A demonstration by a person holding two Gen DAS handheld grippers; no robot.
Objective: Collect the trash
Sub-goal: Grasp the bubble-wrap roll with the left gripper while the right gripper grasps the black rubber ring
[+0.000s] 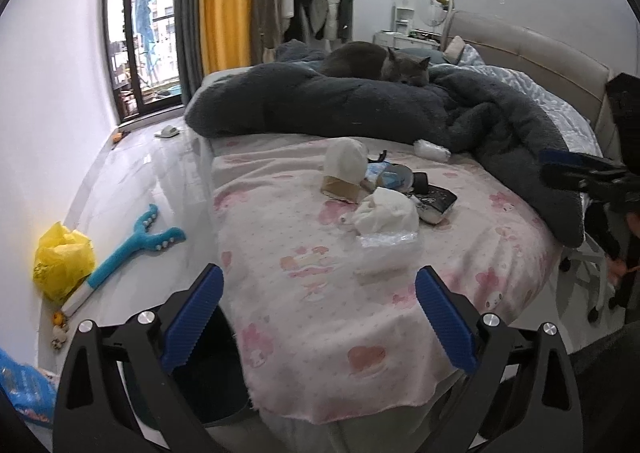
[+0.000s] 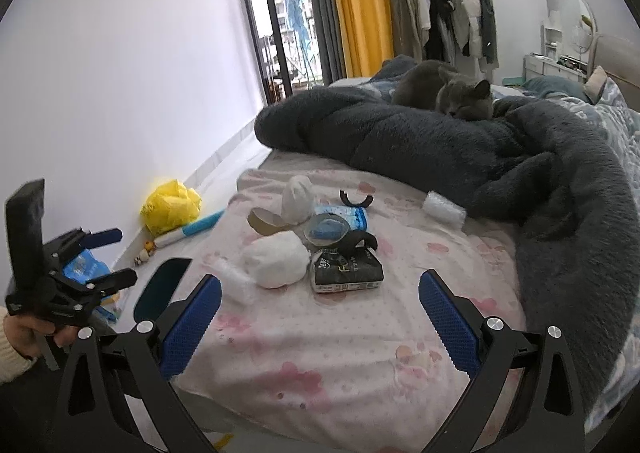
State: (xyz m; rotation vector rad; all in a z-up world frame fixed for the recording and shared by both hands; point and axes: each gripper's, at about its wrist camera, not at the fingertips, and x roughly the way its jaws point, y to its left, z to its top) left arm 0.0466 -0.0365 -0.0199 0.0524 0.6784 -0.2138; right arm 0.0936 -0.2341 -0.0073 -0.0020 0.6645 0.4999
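Observation:
A heap of trash lies on the pink bed sheet (image 1: 320,333): a white crumpled paper ball (image 1: 386,215) (image 2: 276,259), a clear plastic bag (image 1: 386,253) (image 2: 234,277), a black packet (image 1: 438,205) (image 2: 346,271), a cardboard ring (image 1: 340,189) (image 2: 266,223), a white bag (image 2: 298,199) and a blue-and-white wrapper (image 2: 352,217). A bubble-wrap roll (image 1: 432,151) (image 2: 444,209) lies apart by the blanket. My left gripper (image 1: 320,319) (image 2: 110,257) is open, near the bed's foot edge and short of the clear bag. My right gripper (image 2: 320,323) is open and empty, short of the heap.
A grey cat (image 1: 400,65) (image 2: 464,97) lies on the dark blanket (image 1: 340,105) behind the heap. A dark bin (image 1: 208,385) (image 2: 160,289) stands on the floor by the bed corner. A yellow bag (image 1: 62,257) and teal toy (image 1: 132,245) lie by the wall.

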